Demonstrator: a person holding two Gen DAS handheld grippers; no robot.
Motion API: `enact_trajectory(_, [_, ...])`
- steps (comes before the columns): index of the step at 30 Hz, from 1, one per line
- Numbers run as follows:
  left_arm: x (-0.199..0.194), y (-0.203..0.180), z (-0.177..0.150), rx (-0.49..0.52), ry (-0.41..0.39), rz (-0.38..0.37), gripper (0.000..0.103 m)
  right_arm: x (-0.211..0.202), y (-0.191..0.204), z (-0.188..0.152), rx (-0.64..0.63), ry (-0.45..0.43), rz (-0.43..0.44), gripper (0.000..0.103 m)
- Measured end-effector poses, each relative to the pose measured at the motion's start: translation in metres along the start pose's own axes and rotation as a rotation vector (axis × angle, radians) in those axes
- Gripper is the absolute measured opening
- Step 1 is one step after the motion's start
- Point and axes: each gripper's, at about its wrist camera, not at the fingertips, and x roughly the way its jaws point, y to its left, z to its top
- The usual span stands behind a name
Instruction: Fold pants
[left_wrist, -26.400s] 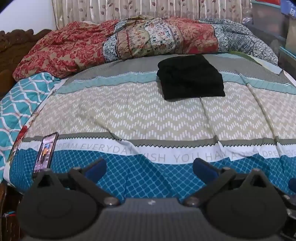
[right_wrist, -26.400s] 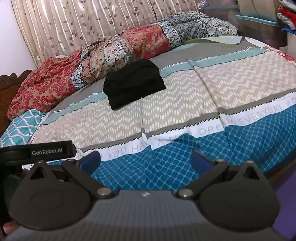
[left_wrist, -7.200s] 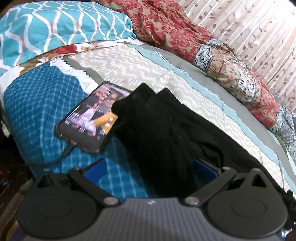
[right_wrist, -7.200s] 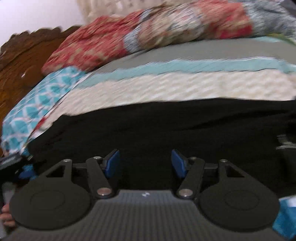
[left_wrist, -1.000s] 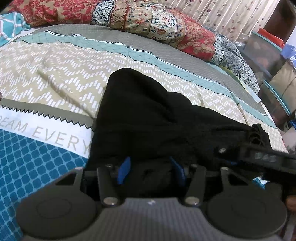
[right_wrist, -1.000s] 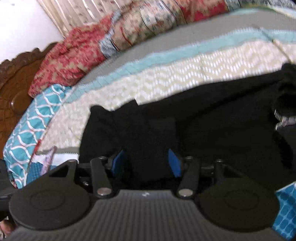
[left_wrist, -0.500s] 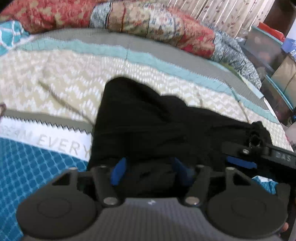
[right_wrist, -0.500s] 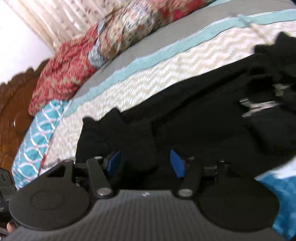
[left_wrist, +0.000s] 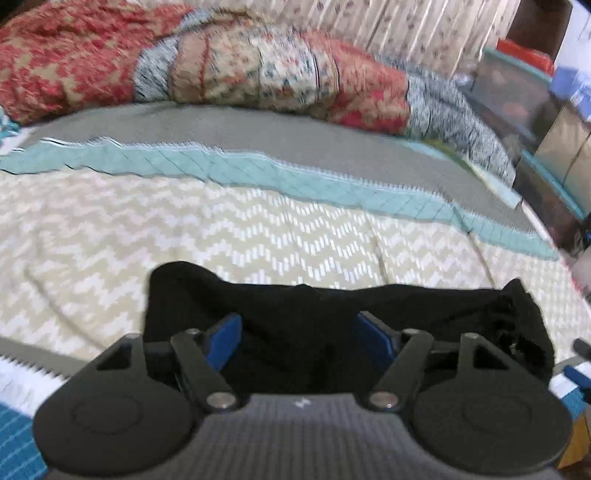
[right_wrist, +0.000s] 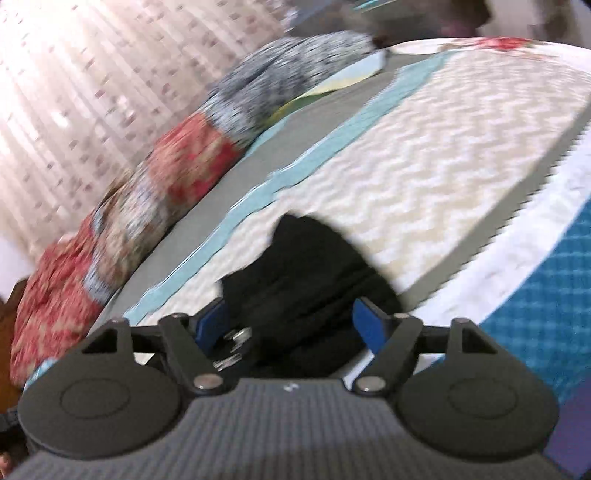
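Your jaws stand wide on both the left gripper (left_wrist: 299, 334) and the right gripper (right_wrist: 288, 325), apparently above the black pants (left_wrist: 332, 314) on the bedspread (left_wrist: 184, 229).

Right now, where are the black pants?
In both wrist views, the pants lie on the bedspread's zigzag band, just ahead of each open gripper.

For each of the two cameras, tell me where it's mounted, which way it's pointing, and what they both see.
Left wrist: sits behind the left gripper, looks level across the bed toward the quilt and curtain; its open blue fingers straddle the black pants.
Right wrist: sits behind the right gripper, rolled sideways, facing the same way; open fingers over the pants.
Shared: pants, quilt, bed, curtain.
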Motion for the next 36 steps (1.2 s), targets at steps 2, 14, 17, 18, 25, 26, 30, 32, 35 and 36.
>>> enact_trajectory(2, [0.023, -0.005, -0.002, 0.023, 0.051, 0.042, 0.066, 0.003, -0.011, 0.004, 0.024, -0.015, -0.026, 0.080])
enact_trajectory(14, [0.021, -0.017, -0.006, 0.019, 0.092, 0.127, 0.074, 0.042, -0.027, 0.012, -0.017, 0.016, -0.067, 0.090])
enact_trajectory(17, [0.001, -0.023, -0.004, -0.013, 0.059, 0.094, 0.075, 0.047, -0.019, 0.009, -0.067, 0.051, -0.034, 0.074])
enact_trajectory(18, [-0.004, -0.025, -0.003, -0.024, 0.056, 0.079, 0.076, 0.050, -0.013, 0.006, -0.102, 0.071, -0.036, 0.066])
enact_trajectory(25, [-0.028, -0.062, 0.009, -0.009, 0.050, -0.053, 0.082, 0.026, 0.037, -0.009, -0.287, 0.004, -0.026, 0.026])
enact_trajectory(26, [-0.031, -0.070, 0.012, 0.002, 0.043, -0.079, 0.088, 0.017, 0.050, -0.013, -0.329, -0.013, 0.003, 0.026])
enact_trajectory(30, [-0.035, -0.102, 0.023, 0.046, 0.045, -0.173, 0.103, -0.003, 0.099, -0.037, -0.510, -0.064, 0.094, 0.025])
enact_trajectory(32, [-0.030, -0.115, 0.027, 0.066, 0.073, -0.213, 0.103, -0.008, 0.120, -0.052, -0.606, -0.074, 0.131, 0.025])
enact_trajectory(35, [-0.012, -0.125, 0.028, 0.047, 0.145, -0.254, 0.103, -0.008, 0.138, -0.074, -0.724, -0.051, 0.175, 0.023])
enact_trajectory(36, [-0.005, -0.124, 0.028, 0.024, 0.168, -0.274, 0.100, -0.007, 0.141, -0.079, -0.746, -0.040, 0.187, 0.023])
